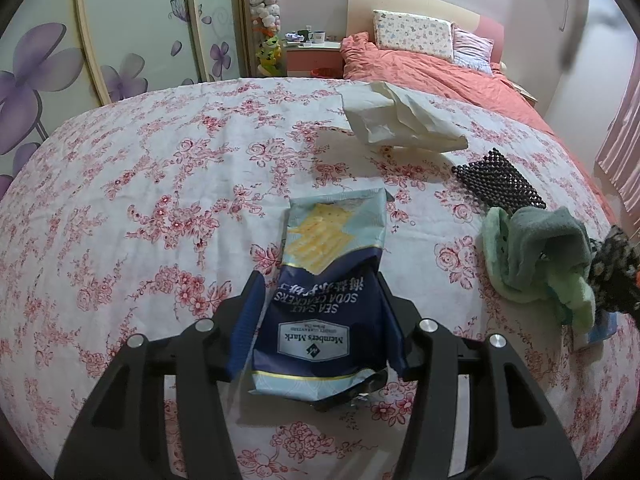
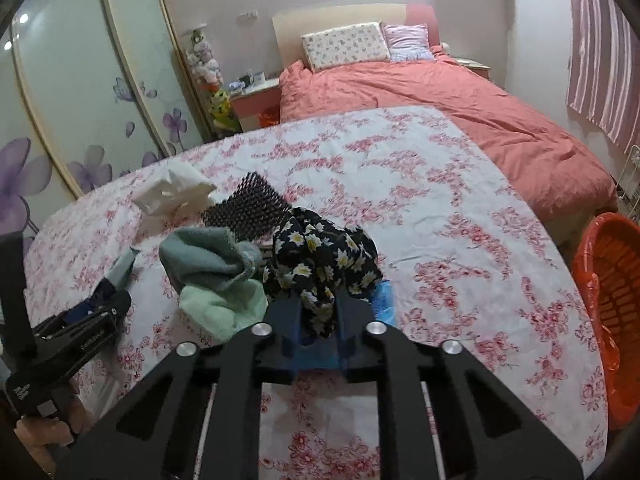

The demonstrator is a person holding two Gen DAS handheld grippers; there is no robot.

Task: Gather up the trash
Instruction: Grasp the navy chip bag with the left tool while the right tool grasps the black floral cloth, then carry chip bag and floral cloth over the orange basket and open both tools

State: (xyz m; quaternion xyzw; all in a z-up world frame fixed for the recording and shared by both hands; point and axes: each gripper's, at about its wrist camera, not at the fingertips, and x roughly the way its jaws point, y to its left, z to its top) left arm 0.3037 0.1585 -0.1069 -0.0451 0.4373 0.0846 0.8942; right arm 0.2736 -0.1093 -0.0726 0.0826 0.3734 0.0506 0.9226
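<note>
1. Two grippers are at work over the floral table point(image 1: 160, 184), each with something between its fingers.
2. Left gripper point(image 1: 320, 320) pinches a cracker bag point(image 1: 332, 280) by its dark lower half; the pale torn end points away over the cloth. The bag looks flat and empty, so it should weigh next to nothing.
3. Right gripper point(image 2: 318, 316) is pressed nearly together on a black flowered cloth point(image 2: 320, 256), which bunches up above the fingers. Whether that cloth counts as trash I cannot tell (it looks more like clothing).
4. Lying loose on the table: a crumpled paper point(image 1: 400, 120) at the far side, a black beaded mat point(image 1: 496, 180) near it, a green towel point(image 1: 536, 256) just beside the flowered cloth, and something blue point(image 2: 384, 296) partly hidden under the cloth.
5. An orange bin point(image 2: 608, 304) stands off the table's right edge, close to the right gripper. Its inside is mostly out of view, so what it already holds cannot be read.
6. My judgement: the task is early to midway. Nothing is visibly binned; the bag is gripped but not yet dropped, and the paper at least is left to fetch.
</note>
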